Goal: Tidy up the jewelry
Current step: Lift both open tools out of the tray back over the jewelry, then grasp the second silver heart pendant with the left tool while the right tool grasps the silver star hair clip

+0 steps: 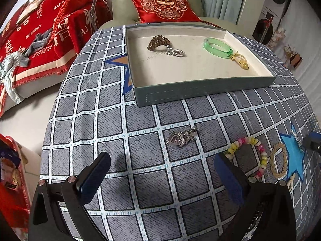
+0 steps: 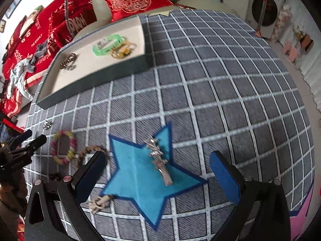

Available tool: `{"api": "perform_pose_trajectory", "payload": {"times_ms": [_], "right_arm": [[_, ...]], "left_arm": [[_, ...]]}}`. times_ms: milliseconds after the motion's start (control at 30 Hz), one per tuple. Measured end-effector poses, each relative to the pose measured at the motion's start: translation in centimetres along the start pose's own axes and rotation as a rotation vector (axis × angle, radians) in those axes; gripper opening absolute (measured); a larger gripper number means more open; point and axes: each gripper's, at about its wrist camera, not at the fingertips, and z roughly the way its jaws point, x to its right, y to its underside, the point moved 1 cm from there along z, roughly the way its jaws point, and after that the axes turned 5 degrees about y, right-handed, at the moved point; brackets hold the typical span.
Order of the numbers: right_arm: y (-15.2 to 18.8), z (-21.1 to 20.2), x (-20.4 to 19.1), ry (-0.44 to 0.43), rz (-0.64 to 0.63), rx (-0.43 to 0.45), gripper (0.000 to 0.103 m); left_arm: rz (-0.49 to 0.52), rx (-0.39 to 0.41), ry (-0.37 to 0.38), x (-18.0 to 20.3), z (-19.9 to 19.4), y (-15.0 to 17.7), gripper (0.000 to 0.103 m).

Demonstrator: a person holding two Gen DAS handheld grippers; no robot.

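A shallow grey tray at the table's far side holds a brown coil tie, a silver charm, a green bangle and a yellow bead charm. My left gripper is open above the cloth, just short of a silver heart pendant. A pink-yellow bead bracelet and a woven straw ring lie to its right. My right gripper is open around a silver hair clip lying on a blue star.
The round table carries a grey checked cloth. A small beige trinket lies by the star's lower left. A sofa with a red cushion and red blankets stands behind the table. The left gripper shows at the left edge of the right wrist view.
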Motion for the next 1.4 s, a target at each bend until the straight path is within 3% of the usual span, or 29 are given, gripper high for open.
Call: {"api": "perform_pose_trajectory", "payload": {"times_ms": [700,733,933,1000,1200,1300,1367,1400], "right_arm": [[1.1,1.7,0.6,0.077,-0.050,-0.019,0.103],[1.1,1.7,0.5,0.082,-0.058,-0.017,0.102],[1.3,1.6,-0.6,0.123,-0.123,0.004,0.089],[1.3,1.4,-0.9,0.120,-0.135,0.009,0.078],[1.3,1.2,-1.8,0.106,-0.153,0.013,0.063],[1.4,1.1,-1.9,0.105,-0.154,0.014,0.058],[1.5,1.0,-2.0,0.105,-0.155,0.014,0.053],[1.5,0.9,-2.1,0.104,-0.157,0.013,0.050]], "left_arm": [[0.027,-0.002,0.009,0.9,1.2,-1.0,0.103],[0.032,0.001,0.003,1.0,1.2,-0.9,0.098],[0.062,0.003,0.000,1.8,1.1,-0.9,0.095],[0.073,0.012,0.004,2.0,0.9,-0.9,0.086],[0.097,0.006,0.018,2.8,0.6,-0.8,0.074],[0.105,0.011,0.021,2.9,0.4,-0.8,0.060],[0.103,0.009,0.026,2.9,0.4,-0.8,0.056],[0.107,0.013,0.024,2.9,0.3,-0.8,0.045]]}}
